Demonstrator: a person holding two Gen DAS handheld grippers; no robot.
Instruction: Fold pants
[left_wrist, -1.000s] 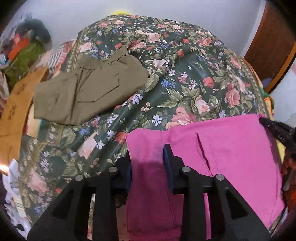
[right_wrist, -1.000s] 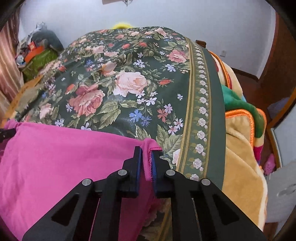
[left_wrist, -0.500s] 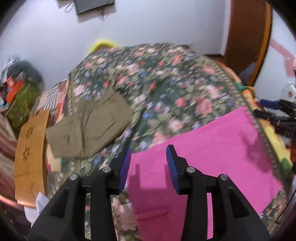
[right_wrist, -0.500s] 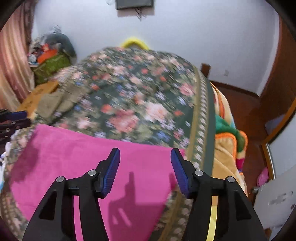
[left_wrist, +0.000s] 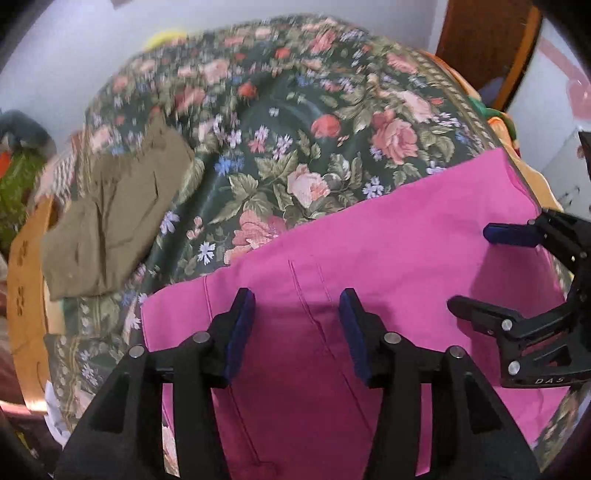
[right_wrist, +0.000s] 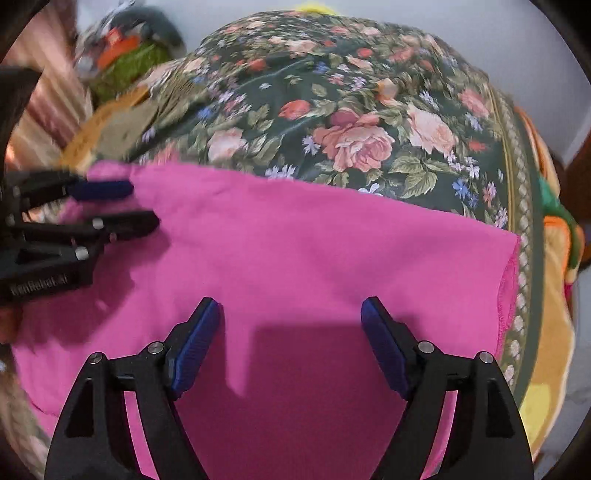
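Observation:
Pink pants (left_wrist: 388, 266) lie flat across the near edge of the floral bedspread (left_wrist: 295, 147), also in the right wrist view (right_wrist: 295, 258). My left gripper (left_wrist: 297, 314) is open and empty above their left part. My right gripper (right_wrist: 291, 325) is open wide and empty above their right part. Each gripper shows in the other's view: the right gripper (left_wrist: 476, 269) at the right edge, the left gripper (right_wrist: 140, 205) at the left edge.
Folded olive-green pants (left_wrist: 110, 218) lie on the bedspread's far left. A wooden board (left_wrist: 26, 295) stands left of the bed. Orange and green blankets (right_wrist: 561, 240) hang off the right side. A wooden door (left_wrist: 480, 48) is at the back right.
Both grippers have let go of the pink pants and opened. They lifted away, then came back down close over the pants, which now lie flat.

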